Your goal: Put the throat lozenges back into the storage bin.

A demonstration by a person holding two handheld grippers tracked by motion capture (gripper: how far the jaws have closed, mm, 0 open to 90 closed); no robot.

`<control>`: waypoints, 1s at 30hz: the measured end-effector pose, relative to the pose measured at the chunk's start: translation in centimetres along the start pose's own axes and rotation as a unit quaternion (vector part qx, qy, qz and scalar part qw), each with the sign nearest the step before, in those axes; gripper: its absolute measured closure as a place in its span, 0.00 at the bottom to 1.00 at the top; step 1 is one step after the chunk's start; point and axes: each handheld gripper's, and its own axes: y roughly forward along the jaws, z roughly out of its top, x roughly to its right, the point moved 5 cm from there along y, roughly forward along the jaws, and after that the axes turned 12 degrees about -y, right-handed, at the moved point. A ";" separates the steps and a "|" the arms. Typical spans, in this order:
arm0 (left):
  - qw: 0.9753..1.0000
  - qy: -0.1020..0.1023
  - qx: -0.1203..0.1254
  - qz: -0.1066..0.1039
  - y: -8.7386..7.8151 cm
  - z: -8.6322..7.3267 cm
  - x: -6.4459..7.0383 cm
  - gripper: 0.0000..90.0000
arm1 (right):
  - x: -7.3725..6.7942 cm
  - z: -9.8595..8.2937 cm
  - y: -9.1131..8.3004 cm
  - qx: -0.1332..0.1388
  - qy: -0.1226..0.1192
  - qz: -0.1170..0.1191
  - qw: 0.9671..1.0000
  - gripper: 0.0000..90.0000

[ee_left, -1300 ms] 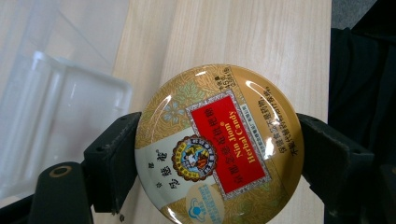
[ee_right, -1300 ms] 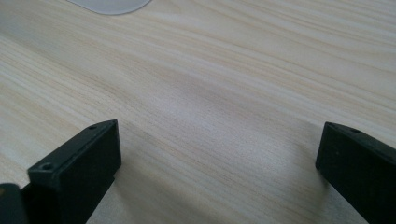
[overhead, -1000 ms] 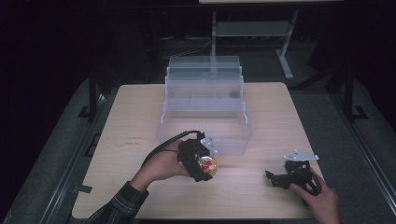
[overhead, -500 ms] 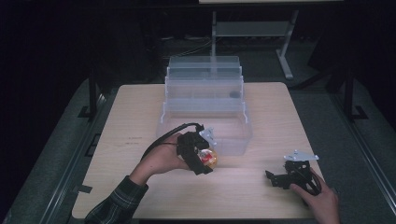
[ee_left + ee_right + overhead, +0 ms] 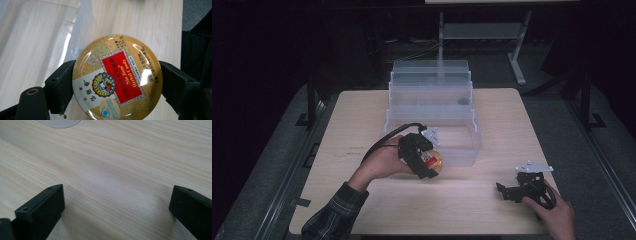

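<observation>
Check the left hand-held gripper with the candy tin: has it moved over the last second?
Yes, slightly. The left hand-held gripper, shut on the candy tin, has shifted up the high view, closer to the front wall of the clear tiered bin.

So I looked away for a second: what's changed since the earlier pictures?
The left gripper, shut on the round candy tin, moved slightly up and forward toward the clear bin. The right gripper stayed open, low over the table.
</observation>
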 end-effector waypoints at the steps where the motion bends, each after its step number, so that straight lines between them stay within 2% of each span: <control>1: 1.000 -0.003 0.000 0.001 -0.1 0.0 -0.1 0.22 | 0.0 0.0 0.0 0.000 0.000 0.000 1.000 0.00; 8: 1.000 -0.011 0.003 0.008 -0.6 0.1 -1.1 0.22 | 0.0 0.0 0.0 0.000 0.000 0.000 1.000 0.00; 20: 0.999 -0.041 0.004 0.017 -1.0 -0.6 -3.4 0.22 | 0.0 0.0 0.0 0.000 0.001 0.001 1.000 0.00; 30: 0.997 -0.068 0.012 0.031 -1.5 -1.4 -5.1 0.22 | 0.0 0.0 0.0 -0.001 0.001 0.000 1.000 0.00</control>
